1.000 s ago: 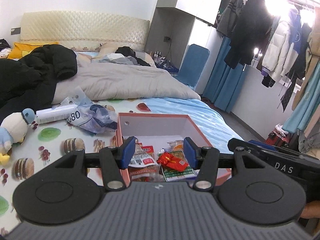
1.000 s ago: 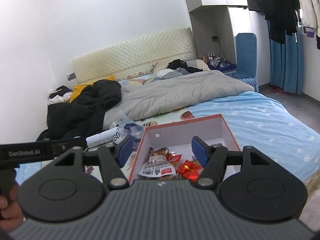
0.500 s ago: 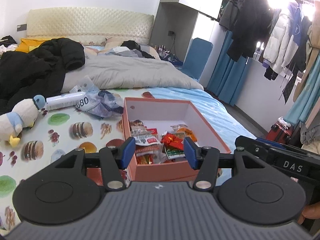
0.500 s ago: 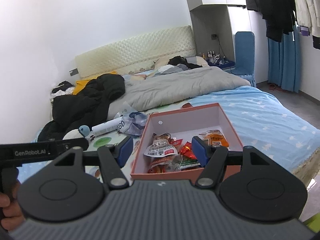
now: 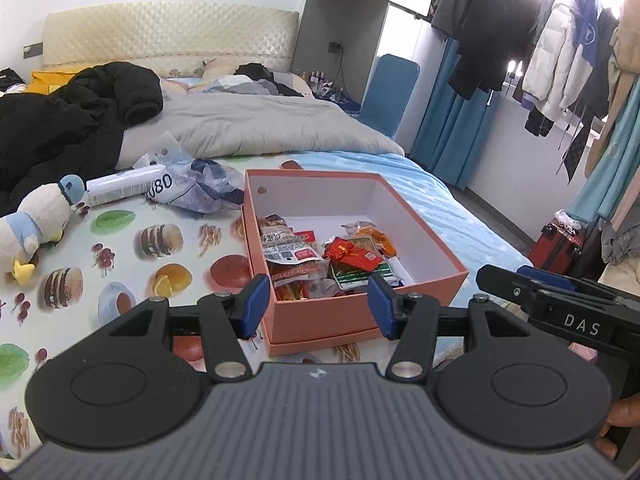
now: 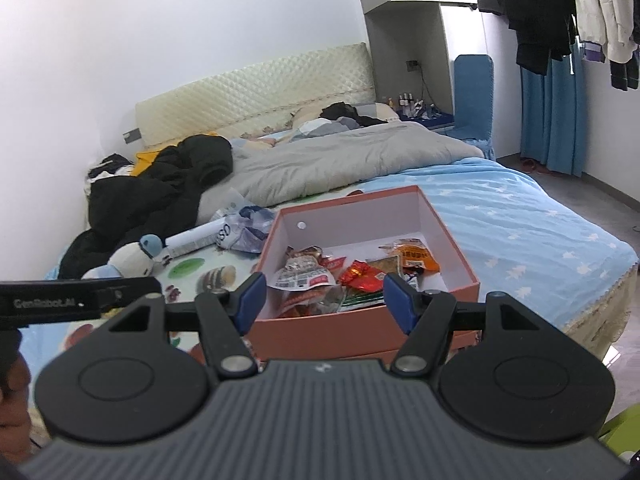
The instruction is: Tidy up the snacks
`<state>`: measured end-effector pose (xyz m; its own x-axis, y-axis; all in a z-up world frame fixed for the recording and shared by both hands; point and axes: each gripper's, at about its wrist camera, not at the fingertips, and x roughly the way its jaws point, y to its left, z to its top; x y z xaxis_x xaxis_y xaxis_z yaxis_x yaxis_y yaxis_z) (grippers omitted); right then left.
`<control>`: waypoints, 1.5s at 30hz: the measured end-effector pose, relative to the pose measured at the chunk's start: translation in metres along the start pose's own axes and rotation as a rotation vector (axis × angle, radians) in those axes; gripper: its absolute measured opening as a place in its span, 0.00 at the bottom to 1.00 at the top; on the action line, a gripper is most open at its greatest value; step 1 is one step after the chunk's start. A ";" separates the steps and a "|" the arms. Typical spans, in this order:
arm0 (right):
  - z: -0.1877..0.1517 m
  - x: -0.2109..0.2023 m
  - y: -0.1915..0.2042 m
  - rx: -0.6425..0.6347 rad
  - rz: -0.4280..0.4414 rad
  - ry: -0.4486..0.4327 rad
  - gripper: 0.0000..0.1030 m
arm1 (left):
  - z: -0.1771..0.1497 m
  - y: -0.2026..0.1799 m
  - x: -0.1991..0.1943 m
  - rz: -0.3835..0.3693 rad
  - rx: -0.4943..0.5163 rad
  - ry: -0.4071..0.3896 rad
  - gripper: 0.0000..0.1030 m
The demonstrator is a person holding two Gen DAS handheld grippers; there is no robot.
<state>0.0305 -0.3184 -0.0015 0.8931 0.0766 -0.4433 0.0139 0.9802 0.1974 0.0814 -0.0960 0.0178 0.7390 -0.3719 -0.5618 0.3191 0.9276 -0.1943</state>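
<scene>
We see the snacks (image 5: 320, 258) piled loosely inside an open salmon-pink box (image 5: 360, 320), mostly toward its near-left corner: a red foil packet (image 5: 352, 254), a white-and-red wrapper with a barcode (image 5: 292, 252), a green-edged packet (image 5: 360, 276) under the red one, and an orange packet (image 6: 416, 256) toward the far side of the box (its print is too small for us to read). The box sits on the bed (image 5: 120, 248), on a sheet printed with burgers and fruit, close to the bed's foot edge.

Just in front of the box's near wall hangs our left tool (image 5: 318, 306), its blue pads (image 5: 254, 306) spread apart with nothing between them, touching no packet. Our right tool (image 6: 324, 298) is likewise released and empty, poised over the same near wall of the box, its pads (image 6: 250, 300) clear of the snacks.

Left of the box, on the printed sheet, lie a crumpled plastic bag (image 5: 200, 192) and a white cylindrical bottle (image 5: 124, 188), with a plush duck (image 5: 36, 220) farther left. Beyond the box we see a grey duvet (image 5: 256, 128) and a black jacket (image 5: 72, 120) heaped at the far left. Right of the box the sheet turns light blue with white stars (image 6: 540, 216). A blue chair (image 5: 388, 92) stands past the box by the wall, and coats (image 5: 520, 40) hang on a rail to the far right.
</scene>
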 end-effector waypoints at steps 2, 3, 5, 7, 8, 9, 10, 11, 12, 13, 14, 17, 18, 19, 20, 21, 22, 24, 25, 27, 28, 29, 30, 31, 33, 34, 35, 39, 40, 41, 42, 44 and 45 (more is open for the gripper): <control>-0.001 0.005 -0.001 0.006 -0.005 0.006 0.65 | 0.002 0.004 0.006 0.001 -0.004 0.003 0.58; -0.002 0.006 -0.001 0.009 -0.007 0.006 0.65 | 0.002 0.005 0.008 0.002 -0.005 0.004 0.58; -0.003 0.010 -0.002 0.013 -0.009 0.010 0.65 | 0.003 0.007 0.012 0.005 -0.008 0.004 0.58; -0.003 0.013 -0.003 0.015 -0.010 0.014 0.65 | 0.004 0.007 0.015 0.007 -0.009 0.004 0.58; -0.002 0.015 -0.003 0.015 -0.009 0.016 0.65 | 0.004 0.008 0.017 0.008 -0.009 0.003 0.58; -0.002 0.015 -0.003 0.015 -0.009 0.014 0.65 | 0.004 0.008 0.018 0.007 -0.010 0.004 0.58; -0.001 0.017 -0.004 0.014 -0.009 0.014 0.65 | 0.004 0.008 0.017 0.005 -0.010 0.005 0.58; -0.001 0.018 -0.004 0.013 -0.010 0.014 0.65 | 0.004 0.008 0.018 0.005 -0.010 0.005 0.58; -0.002 0.017 -0.004 0.014 -0.011 0.013 0.65 | 0.005 0.009 0.020 0.004 -0.009 0.007 0.59; -0.002 0.018 -0.004 0.016 -0.012 0.014 0.65 | 0.005 0.009 0.022 0.004 -0.008 0.009 0.59; -0.003 0.018 -0.005 0.017 -0.012 0.016 0.65 | 0.005 0.009 0.023 0.004 -0.008 0.009 0.59; -0.004 0.020 -0.006 0.018 -0.014 0.020 0.65 | 0.005 0.009 0.023 0.005 -0.008 0.009 0.59; -0.004 0.020 -0.006 0.019 -0.013 0.020 0.65 | 0.005 0.009 0.024 0.005 -0.007 0.009 0.59; -0.004 0.020 -0.006 0.021 -0.012 0.020 0.65 | 0.005 0.009 0.023 0.005 -0.007 0.009 0.59; -0.004 0.020 -0.006 0.021 -0.012 0.019 0.65 | 0.005 0.009 0.023 0.005 -0.008 0.008 0.59; -0.004 0.020 -0.006 0.020 -0.012 0.020 0.65 | 0.005 0.009 0.024 0.006 -0.008 0.007 0.60; -0.004 0.020 -0.006 0.020 -0.011 0.020 0.65 | 0.005 0.009 0.025 0.007 -0.008 0.006 0.61; -0.004 0.020 -0.005 0.019 -0.010 0.019 0.65 | 0.004 0.009 0.025 0.007 -0.005 0.004 0.62; -0.004 0.020 -0.005 0.019 -0.010 0.020 0.65 | 0.003 0.009 0.026 0.008 -0.004 0.003 0.62; -0.004 0.020 -0.005 0.019 -0.009 0.018 0.65 | 0.003 0.010 0.027 0.008 -0.004 0.002 0.62; -0.004 0.020 -0.005 0.019 -0.011 0.018 0.65 | 0.003 0.010 0.026 0.007 -0.005 0.003 0.63; -0.004 0.020 -0.005 0.020 -0.012 0.018 0.65 | 0.003 0.010 0.027 0.007 -0.005 0.004 0.63; -0.004 0.020 -0.005 0.021 -0.012 0.018 0.65 | 0.003 0.010 0.026 0.006 -0.004 0.003 0.63; -0.004 0.020 -0.005 0.021 -0.012 0.017 0.65 | 0.003 0.010 0.026 0.006 -0.005 0.004 0.67; -0.003 0.020 -0.005 0.019 -0.014 0.017 0.65 | 0.003 0.010 0.026 0.016 -0.007 0.002 0.79; -0.003 0.020 -0.005 0.020 -0.014 0.016 0.65 | 0.002 0.009 0.025 0.025 -0.003 -0.002 0.86; -0.003 0.020 -0.005 0.020 -0.012 0.017 0.65 | 0.002 0.008 0.024 0.036 0.003 -0.006 0.89; -0.003 0.021 -0.007 0.030 -0.016 0.014 0.94 | 0.003 0.010 0.024 0.058 0.006 -0.007 0.95; -0.003 0.021 -0.007 0.030 -0.021 0.011 0.98 | 0.004 0.011 0.024 0.057 0.005 -0.005 0.96; -0.003 0.021 -0.007 0.028 -0.024 0.011 0.98 | 0.004 0.011 0.024 0.058 0.005 -0.005 0.96; -0.003 0.022 -0.007 0.024 -0.027 0.013 0.98 | 0.004 0.011 0.025 0.060 0.005 -0.003 0.96; -0.004 0.023 -0.007 0.017 -0.034 0.021 0.98 | 0.003 0.010 0.025 0.065 0.005 0.003 0.96; -0.004 0.024 -0.007 0.017 -0.036 0.022 0.98 | 0.003 0.010 0.026 0.067 0.007 0.006 0.96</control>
<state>0.0500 -0.3224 -0.0166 0.8817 0.0455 -0.4696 0.0540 0.9791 0.1961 0.1055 -0.0961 0.0042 0.7556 -0.3085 -0.5778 0.2730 0.9502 -0.1503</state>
